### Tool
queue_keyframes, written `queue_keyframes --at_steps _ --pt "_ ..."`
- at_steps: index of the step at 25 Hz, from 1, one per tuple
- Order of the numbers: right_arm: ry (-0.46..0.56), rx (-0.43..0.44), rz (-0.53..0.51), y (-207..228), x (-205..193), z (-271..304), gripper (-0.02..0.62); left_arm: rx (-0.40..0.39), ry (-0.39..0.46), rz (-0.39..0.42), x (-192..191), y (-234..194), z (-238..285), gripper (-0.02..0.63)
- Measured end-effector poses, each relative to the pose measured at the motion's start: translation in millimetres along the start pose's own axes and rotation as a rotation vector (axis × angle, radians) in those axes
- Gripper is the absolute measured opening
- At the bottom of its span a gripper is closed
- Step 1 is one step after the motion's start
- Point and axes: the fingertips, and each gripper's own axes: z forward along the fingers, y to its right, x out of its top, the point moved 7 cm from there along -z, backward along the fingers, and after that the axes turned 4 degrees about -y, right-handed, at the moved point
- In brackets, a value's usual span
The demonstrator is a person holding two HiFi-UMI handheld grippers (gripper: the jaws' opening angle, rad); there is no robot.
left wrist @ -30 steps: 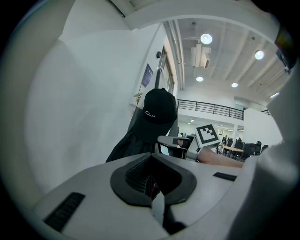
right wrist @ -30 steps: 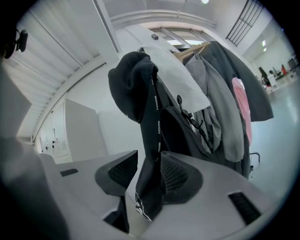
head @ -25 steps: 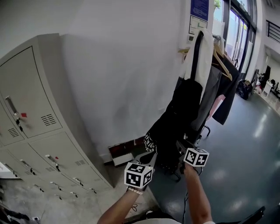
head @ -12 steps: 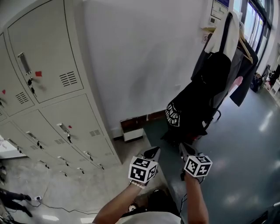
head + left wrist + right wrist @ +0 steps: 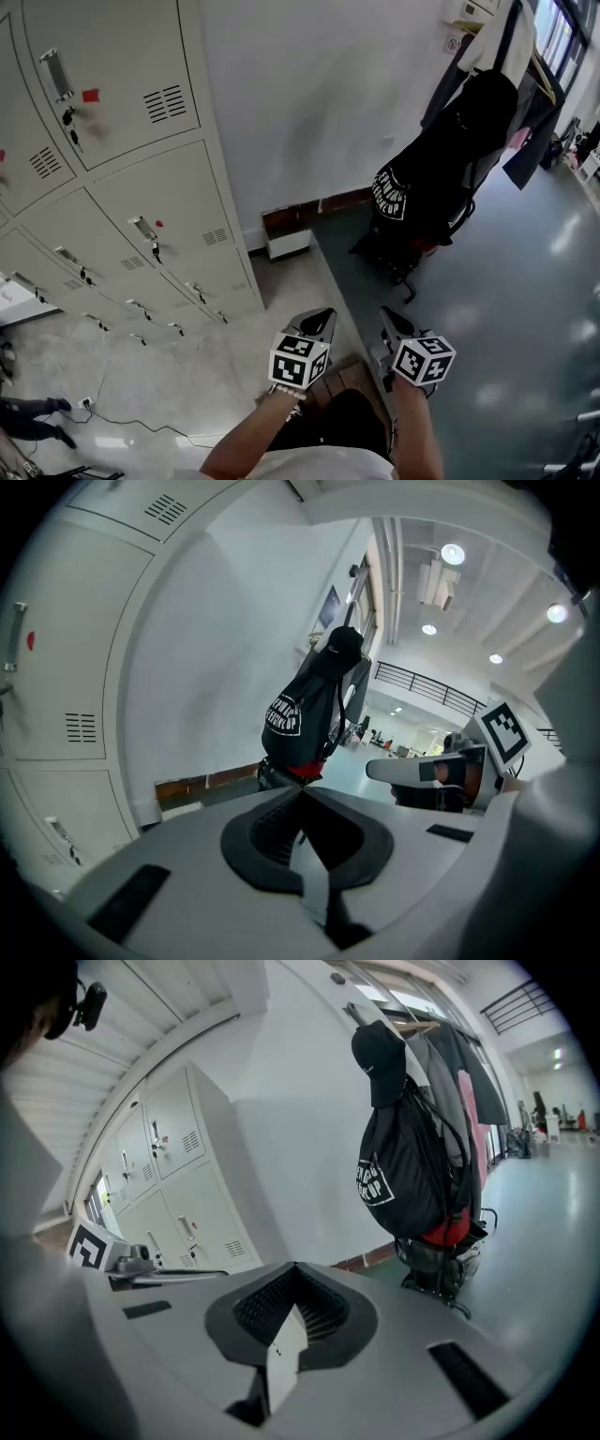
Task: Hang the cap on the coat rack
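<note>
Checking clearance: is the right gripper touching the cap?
Apart. The right gripper view shows the right gripper shut and empty in the foreground, with bare wall and floor between it and the cap, which sits atop the black bag.

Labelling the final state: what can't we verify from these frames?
- Head view: coat rack top cut off by the frame edge.
- Right gripper view: the cap covers the point it hangs from.
- Left gripper view: cap small, dark against the black bag.
</note>
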Motion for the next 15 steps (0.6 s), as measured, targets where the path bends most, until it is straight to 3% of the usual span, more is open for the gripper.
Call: queue_keyframes --at_steps 9,15 --pt "-0.027 0.014 0.018 -1.2 -43.4 -17.7 0.003 -0.01 -0.028 0.006 -36.2 20.2 -14.9 0.003" --pt "-0.014 0.021 0.038 1.0 -84.5 -70.6 0.003 -0.012 -0.052 0.024 -67.6 66.3 -26.1 0.003"
